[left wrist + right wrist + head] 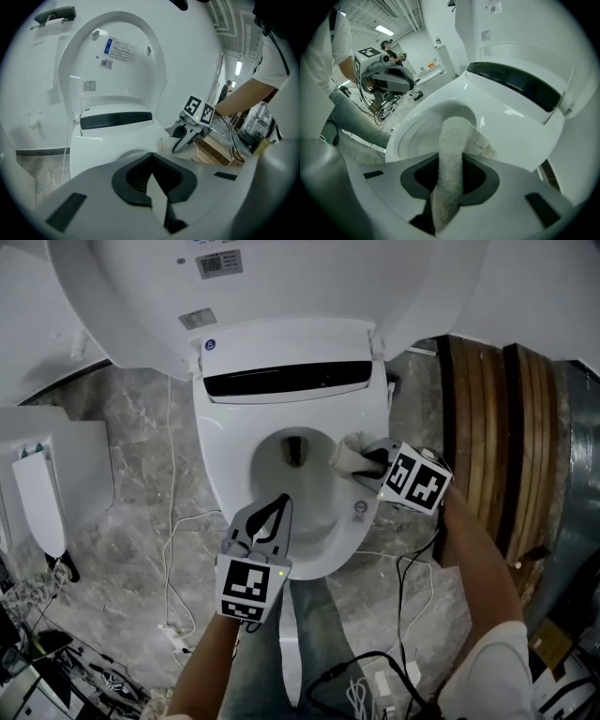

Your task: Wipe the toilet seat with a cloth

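The white toilet seat (223, 465) rings the bowl, and the lid (281, 287) stands raised behind it. A pale cloth (349, 454) lies on the seat's right side, with my right gripper (373, 461) shut on it. In the right gripper view the cloth (451, 154) runs out between the jaws onto the seat (497, 117). My left gripper (281, 504) hovers over the front of the seat, shut with nothing in it. From the left gripper view I see the right gripper (182, 140) and the cloth (164, 143) on the seat's rim.
A wooden slatted panel (487, 418) stands right of the toilet. A white unit (42, 493) sits at the left. Thin cables (172, 531) trail over the marble floor, and more cables and plugs (370, 685) lie by my legs.
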The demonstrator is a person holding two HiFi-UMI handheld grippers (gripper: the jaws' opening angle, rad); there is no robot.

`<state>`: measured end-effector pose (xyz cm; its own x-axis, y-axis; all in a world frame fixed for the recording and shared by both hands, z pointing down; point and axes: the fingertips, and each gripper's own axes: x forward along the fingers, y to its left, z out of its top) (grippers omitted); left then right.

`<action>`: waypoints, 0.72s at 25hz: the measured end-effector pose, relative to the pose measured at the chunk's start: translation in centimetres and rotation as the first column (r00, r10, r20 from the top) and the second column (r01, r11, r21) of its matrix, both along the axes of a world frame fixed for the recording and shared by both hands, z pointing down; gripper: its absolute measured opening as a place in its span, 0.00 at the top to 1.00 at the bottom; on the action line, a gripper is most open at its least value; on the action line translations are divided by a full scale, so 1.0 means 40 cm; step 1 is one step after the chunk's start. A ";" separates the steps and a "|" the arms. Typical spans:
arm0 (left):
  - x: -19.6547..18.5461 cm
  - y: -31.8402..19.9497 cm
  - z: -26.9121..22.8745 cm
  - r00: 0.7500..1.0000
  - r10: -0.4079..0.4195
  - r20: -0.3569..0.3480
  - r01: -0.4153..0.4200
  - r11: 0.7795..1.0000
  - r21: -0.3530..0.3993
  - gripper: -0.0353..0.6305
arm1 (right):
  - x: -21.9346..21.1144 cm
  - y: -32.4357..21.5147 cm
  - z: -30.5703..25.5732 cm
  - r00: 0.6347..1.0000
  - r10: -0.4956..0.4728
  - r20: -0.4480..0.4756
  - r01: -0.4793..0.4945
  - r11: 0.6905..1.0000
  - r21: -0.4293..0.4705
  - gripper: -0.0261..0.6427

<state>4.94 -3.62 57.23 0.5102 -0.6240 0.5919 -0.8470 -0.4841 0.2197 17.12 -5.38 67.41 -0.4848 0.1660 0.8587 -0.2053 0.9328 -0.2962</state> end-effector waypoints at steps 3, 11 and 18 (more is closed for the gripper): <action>0.005 0.021 0.000 1.000 0.014 -0.002 -0.014 1.000 -0.001 0.93 | 0.001 0.033 0.001 1.000 0.011 0.009 -0.011 1.000 -0.003 0.81; 0.032 0.079 -0.019 0.998 0.060 -0.033 -0.059 0.998 0.030 0.93 | -0.002 0.130 0.007 0.998 0.052 0.031 -0.052 0.999 -0.006 0.81; 0.024 0.127 -0.021 0.998 0.066 -0.014 -0.065 0.997 0.039 0.93 | -0.010 0.223 0.010 0.996 0.078 0.045 -0.078 0.997 -0.012 0.81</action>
